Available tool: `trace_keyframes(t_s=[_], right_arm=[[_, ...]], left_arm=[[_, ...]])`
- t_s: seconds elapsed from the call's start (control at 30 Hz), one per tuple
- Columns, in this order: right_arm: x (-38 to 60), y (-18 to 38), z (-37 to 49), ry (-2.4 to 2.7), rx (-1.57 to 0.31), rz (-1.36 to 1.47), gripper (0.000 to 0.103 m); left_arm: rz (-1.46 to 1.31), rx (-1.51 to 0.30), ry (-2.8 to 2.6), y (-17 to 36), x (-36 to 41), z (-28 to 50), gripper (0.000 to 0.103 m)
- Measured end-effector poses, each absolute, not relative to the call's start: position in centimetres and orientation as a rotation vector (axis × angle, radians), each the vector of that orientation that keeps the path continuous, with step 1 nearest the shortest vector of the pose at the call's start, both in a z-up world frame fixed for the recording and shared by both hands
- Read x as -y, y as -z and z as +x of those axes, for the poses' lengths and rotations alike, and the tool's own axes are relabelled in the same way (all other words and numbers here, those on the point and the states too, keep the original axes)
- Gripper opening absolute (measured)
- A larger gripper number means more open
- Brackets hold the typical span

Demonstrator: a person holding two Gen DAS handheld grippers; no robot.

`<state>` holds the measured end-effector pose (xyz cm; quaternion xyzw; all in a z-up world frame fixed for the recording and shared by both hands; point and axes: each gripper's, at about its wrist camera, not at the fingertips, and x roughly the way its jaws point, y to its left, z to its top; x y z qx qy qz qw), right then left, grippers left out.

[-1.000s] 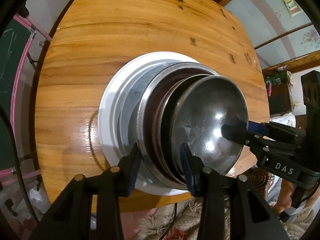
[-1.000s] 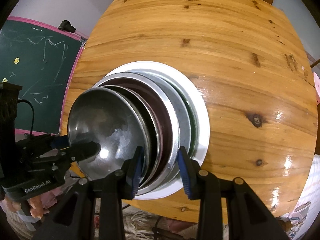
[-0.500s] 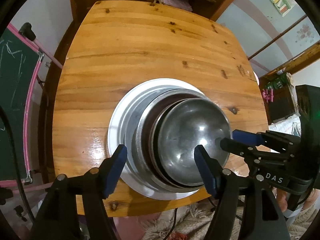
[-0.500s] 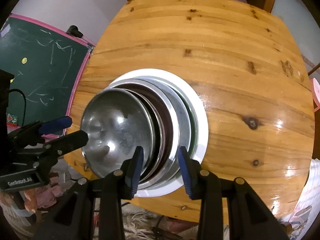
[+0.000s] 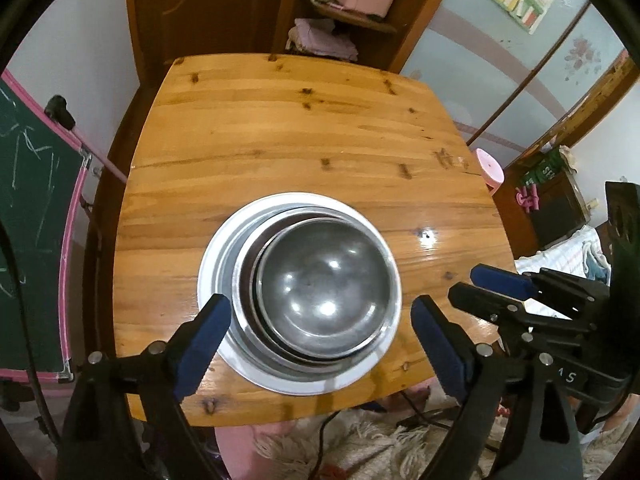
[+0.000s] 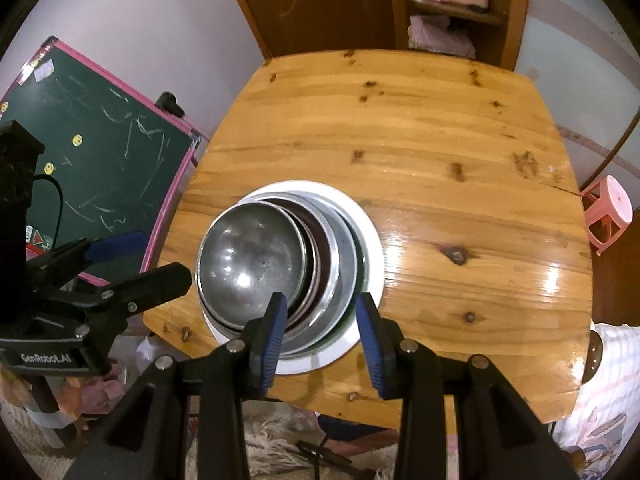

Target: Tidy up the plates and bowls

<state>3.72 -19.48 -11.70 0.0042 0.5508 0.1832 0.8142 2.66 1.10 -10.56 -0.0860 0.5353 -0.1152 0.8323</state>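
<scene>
A stack of dishes sits near the front edge of a wooden table point(image 5: 280, 128). A steel bowl point(image 5: 320, 288) lies on top of steel and dark plates, all on a large white plate point(image 5: 212, 264). The stack also shows in the right wrist view, with the bowl point(image 6: 248, 264) and the white plate point(image 6: 372, 236). My left gripper point(image 5: 320, 332) is wide open and empty, raised above the stack's near side. My right gripper point(image 6: 320, 328) is open and empty, above the stack's near rim; it also shows to the right of the stack in the left wrist view point(image 5: 488, 292).
A green chalkboard with a pink frame point(image 6: 100, 148) stands left of the table. A pink stool point(image 6: 608, 216) is at the right. A wooden cabinet with shelves point(image 5: 340, 12) stands behind the table. A shaggy rug point(image 5: 360, 448) lies below the front edge.
Both grippers have let go of the stack, opened and drawn back and up. The steel bowl, tilted before, now rests level on top of the stack.
</scene>
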Motion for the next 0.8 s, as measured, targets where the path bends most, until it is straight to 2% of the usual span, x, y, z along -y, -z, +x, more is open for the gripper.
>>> trace_keyframes(t_s=[0.07, 0.8], right_arm=[[19.9, 11.0, 3.2, -0.381, -1.151, 0.012, 0.036], [24.3, 3.1, -1.5, -0.283, -0.827, 0.044, 0.036]], left_arm=[[-0.172, -1.112, 0.247, 9.8, -0.6, 2.0, 0.102], [-0.131, -0.845, 0.130, 1.3, 4.3, -1.8, 0.102]])
